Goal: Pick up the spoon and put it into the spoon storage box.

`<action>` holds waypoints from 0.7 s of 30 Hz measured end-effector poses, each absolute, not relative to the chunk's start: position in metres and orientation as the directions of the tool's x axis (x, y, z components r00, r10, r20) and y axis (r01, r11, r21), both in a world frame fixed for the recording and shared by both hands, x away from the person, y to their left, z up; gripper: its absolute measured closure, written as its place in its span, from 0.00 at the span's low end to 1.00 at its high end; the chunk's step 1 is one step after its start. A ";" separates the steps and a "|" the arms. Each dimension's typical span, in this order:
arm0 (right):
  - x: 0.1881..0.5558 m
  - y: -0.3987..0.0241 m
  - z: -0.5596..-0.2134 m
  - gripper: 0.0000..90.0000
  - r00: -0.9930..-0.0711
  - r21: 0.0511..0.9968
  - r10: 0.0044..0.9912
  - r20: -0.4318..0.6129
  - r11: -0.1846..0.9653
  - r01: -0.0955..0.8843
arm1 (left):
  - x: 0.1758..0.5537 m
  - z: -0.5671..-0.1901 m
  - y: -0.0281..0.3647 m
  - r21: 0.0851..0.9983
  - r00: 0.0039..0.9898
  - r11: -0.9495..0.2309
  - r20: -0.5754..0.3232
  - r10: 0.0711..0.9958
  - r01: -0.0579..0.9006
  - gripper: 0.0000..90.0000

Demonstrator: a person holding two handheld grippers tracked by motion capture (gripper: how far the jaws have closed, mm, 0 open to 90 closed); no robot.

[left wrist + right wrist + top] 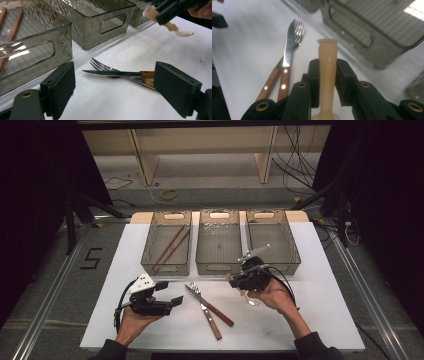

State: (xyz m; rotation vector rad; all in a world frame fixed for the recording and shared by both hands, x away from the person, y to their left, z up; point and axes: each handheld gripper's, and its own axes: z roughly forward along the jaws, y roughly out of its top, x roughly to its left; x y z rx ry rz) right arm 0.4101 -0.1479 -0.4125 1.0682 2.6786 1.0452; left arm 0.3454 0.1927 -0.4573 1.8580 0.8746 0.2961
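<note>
The right hand-held gripper point(248, 279) is clamped on a pale spoon point(327, 75), lifted just in front of the right bin point(272, 240); the spoon's long axis runs along the jaws. The left hand-held gripper point(115, 87) stands wide open and empty, nearer the knife point(117, 73) and fork point(105, 68) on the tabletop point(300, 315).

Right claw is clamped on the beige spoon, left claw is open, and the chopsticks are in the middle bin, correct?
Not quite: the chopsticks lie in the left bin, not the middle bin, as the high view shows. The rest holds: the right claw is clamped on the beige spoon, and the left claw is open.
</note>
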 end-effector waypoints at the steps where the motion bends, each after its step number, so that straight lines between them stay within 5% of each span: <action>1: 0.412 -0.149 -0.410 0.84 -0.759 0.632 0.629 0.171 0.521 0.574 | 0.345 -0.457 0.193 0.874 0.706 -0.219 -0.180 0.685 0.434 0.19; 21: 0.450 -0.145 -0.367 0.84 -0.713 0.734 0.688 0.134 0.414 0.538 | 0.345 -0.457 0.194 0.885 0.702 -0.199 -0.178 0.689 0.421 0.19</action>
